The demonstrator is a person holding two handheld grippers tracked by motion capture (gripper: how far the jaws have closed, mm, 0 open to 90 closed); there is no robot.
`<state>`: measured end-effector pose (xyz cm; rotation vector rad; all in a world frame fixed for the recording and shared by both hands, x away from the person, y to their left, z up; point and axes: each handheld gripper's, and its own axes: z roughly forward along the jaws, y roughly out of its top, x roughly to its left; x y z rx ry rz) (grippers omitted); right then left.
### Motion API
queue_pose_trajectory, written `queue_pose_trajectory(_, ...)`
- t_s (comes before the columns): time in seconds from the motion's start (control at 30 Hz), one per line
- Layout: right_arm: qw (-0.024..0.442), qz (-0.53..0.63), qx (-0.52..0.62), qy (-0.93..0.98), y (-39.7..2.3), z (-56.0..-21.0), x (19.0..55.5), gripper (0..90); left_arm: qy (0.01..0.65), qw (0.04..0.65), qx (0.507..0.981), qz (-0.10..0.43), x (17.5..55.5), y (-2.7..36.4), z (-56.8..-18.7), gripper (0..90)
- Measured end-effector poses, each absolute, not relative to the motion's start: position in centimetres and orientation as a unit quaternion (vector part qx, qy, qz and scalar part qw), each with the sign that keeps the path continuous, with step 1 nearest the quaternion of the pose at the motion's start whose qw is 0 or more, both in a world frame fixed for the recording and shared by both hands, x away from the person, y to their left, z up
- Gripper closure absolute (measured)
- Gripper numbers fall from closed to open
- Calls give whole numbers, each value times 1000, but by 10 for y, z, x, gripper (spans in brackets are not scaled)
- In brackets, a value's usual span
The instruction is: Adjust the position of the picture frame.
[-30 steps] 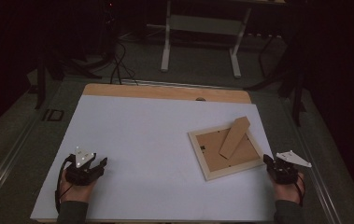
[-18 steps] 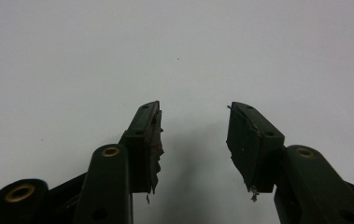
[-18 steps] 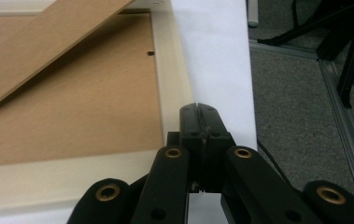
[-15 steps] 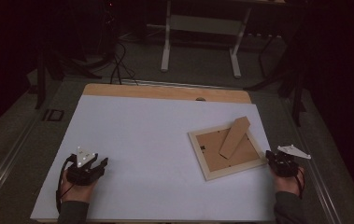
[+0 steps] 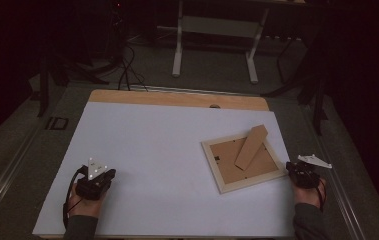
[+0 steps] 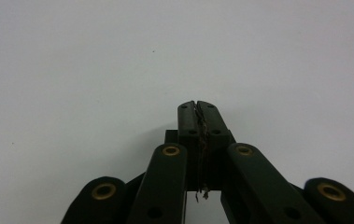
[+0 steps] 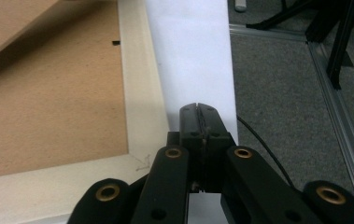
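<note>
left gripper [image 5: 108, 175]: low at the near-left of the white surface [image 5: 167, 150], forearm in from below, fingers have just clenched on nothing | right gripper [image 5: 291, 167]: by the right edge, fingers clenched, empty, tips just beside, perhaps touching, the frame's corner | picture frame [image 5: 227, 170]: face-down at right, stand up

No readable text, label, brand or number anywhere in these views.
</note>
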<state>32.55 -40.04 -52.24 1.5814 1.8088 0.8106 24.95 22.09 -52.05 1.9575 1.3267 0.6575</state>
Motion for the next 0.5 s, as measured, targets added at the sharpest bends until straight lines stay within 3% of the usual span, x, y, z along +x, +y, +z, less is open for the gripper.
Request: queue_pose_trajectory(0.5,272,317,620,665,-411,-530,325,900,511,332,750,257,249,220,-520,900)
